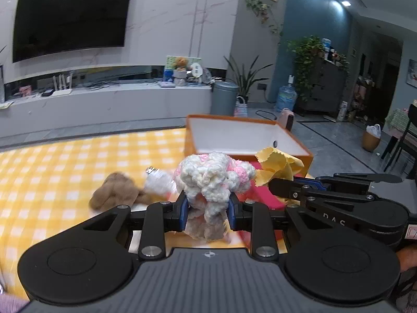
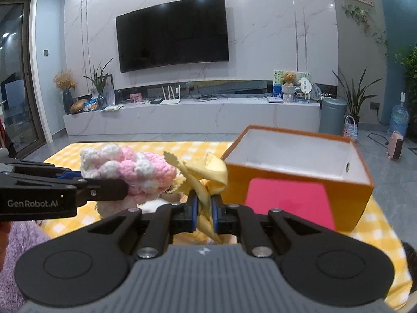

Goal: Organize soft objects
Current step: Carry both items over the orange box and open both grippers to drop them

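Note:
My left gripper [image 1: 207, 208] is shut on a pink and white crocheted piece [image 1: 213, 177] and holds it above the yellow checked cloth [image 1: 65, 161]; the piece also shows in the right wrist view [image 2: 127, 172]. My right gripper [image 2: 203, 208] is shut on a yellow cloth [image 2: 206, 177], seen beside the left one in the left wrist view [image 1: 278, 167]. An open orange box [image 1: 245, 135] with a white inside stands just beyond both grippers, also in the right wrist view [image 2: 294, 156]. A brown plush toy [image 1: 114, 193] and a white fluffy item [image 1: 159, 182] lie on the cloth.
A pink flat object [image 2: 289, 200] lies in front of the box. A purple fuzzy item [image 2: 18, 250] is at the lower left. Beyond the table are a TV wall [image 2: 172, 31], a low cabinet, a grey bin [image 1: 224, 96] and plants.

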The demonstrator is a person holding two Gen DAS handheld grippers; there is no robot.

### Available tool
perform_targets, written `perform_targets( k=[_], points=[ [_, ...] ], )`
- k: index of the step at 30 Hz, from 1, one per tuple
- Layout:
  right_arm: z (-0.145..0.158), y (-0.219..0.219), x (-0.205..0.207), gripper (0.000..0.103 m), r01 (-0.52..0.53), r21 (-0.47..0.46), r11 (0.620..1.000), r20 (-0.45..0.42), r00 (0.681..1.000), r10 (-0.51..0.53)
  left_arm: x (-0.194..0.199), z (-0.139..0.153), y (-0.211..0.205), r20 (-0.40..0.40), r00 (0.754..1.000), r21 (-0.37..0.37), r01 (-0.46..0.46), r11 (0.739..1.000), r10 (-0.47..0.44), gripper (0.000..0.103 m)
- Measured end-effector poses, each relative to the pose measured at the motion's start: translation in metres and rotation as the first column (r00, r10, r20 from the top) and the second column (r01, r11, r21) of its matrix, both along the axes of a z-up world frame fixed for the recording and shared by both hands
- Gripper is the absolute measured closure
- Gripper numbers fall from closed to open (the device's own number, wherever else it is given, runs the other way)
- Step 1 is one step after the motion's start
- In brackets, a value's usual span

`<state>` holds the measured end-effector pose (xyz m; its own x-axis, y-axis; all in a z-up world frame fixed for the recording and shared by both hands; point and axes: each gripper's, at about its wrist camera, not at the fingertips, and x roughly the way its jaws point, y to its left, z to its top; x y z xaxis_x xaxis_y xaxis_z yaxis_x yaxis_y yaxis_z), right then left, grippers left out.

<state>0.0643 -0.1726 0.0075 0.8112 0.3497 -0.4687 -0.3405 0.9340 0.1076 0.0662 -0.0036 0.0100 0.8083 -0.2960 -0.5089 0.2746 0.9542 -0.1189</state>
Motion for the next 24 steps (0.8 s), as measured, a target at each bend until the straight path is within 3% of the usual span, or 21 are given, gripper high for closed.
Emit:
perform_targets(
  k=[8, 15, 24],
  points=[
    [0.026, -0.037, 0.045, 0.094, 0.022, -0.065, 0.998, 0.045, 0.999, -0.019, 0.049, 0.018, -0.031, 0.021, 0.998, 0.015, 0.062, 0.998, -0.062, 0.07],
    [0.027, -0.059, 0.096, 0.094, 0.023, -0.099, 0.995, 0.031, 0.999, -0.02, 0.094, 0.019, -0.057, 0.008, 0.995, 0.047, 0.102, 0.994, -0.102, 0.07],
    [0.004, -0.091, 0.168, 0.094, 0.032, -0.079, 0.996, -0.097, 0.995, -0.039, 0.155, -0.001, -0.075, -0.065, 0.988, 0.056, 0.147, 0.988, -0.143, 0.07]
  ],
)
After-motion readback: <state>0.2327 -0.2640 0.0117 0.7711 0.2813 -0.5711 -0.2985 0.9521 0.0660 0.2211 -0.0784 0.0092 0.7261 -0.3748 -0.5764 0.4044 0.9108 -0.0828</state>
